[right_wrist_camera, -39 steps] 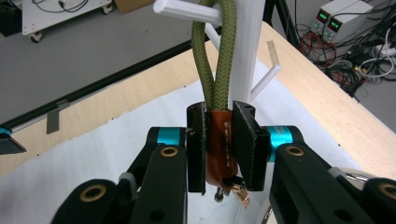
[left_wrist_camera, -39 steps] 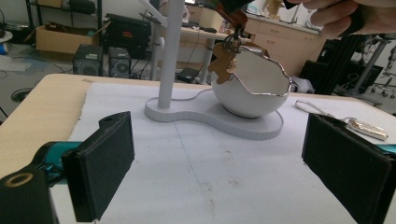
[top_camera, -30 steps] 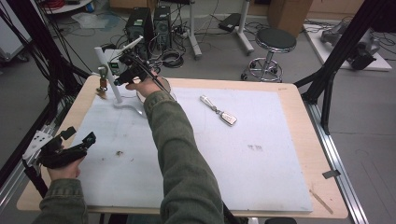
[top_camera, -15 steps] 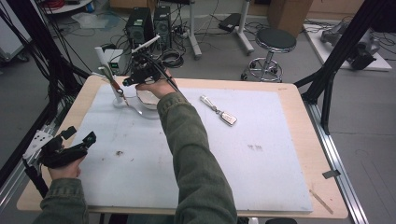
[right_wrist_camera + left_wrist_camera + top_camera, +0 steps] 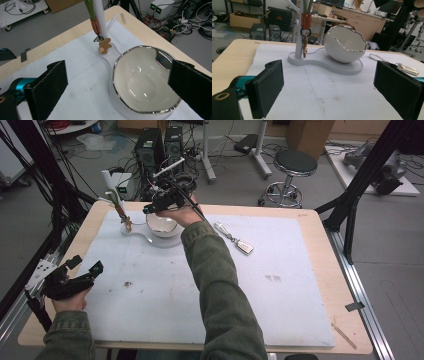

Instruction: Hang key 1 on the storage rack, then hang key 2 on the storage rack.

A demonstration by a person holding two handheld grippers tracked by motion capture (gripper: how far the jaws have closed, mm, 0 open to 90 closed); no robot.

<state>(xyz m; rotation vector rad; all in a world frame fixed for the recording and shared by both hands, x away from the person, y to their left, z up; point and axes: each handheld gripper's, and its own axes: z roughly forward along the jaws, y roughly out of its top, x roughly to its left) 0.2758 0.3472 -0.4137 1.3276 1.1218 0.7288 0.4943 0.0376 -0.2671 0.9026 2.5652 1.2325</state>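
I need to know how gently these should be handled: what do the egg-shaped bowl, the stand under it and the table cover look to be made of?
The bowl looks like glazed ceramic, possibly glass: glossy white, bright reflections, a thin silvery jagged rim. The stand seems matte white plastic or painted material, showing no shine. The table cover looks like soft white foam or felt sheet, dull and stained; which one I cannot tell.

A pale wooden table (image 5: 320, 222) carried a white mat (image 5: 280, 310) over most of its top — bare wood showed along the edges. On the mat, upper left of the high view, sat a white stand base (image 5: 150, 239); a key with fob (image 5: 234, 239) lay just right of centre, near the top.
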